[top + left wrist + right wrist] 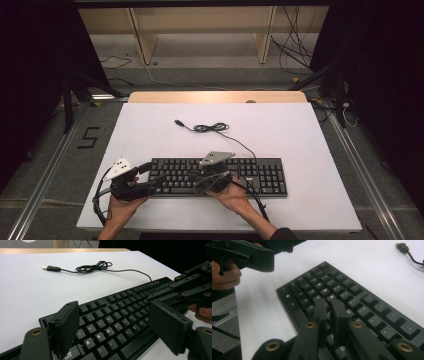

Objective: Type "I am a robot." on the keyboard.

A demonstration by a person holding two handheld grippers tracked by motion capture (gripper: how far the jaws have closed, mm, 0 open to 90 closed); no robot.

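Right gripper view: claw (329, 306) shut over kbd (352, 300).

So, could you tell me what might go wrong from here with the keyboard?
The right gripper, its fingers closed together over the keyboard near F and G, could press two keys at once. The left gripper, open at the keyboard's left end, might nudge it sideways. The loose USB cable could drag if it shifts.

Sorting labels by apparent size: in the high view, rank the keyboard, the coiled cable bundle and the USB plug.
1. keyboard
2. coiled cable bundle
3. USB plug, smallest by far
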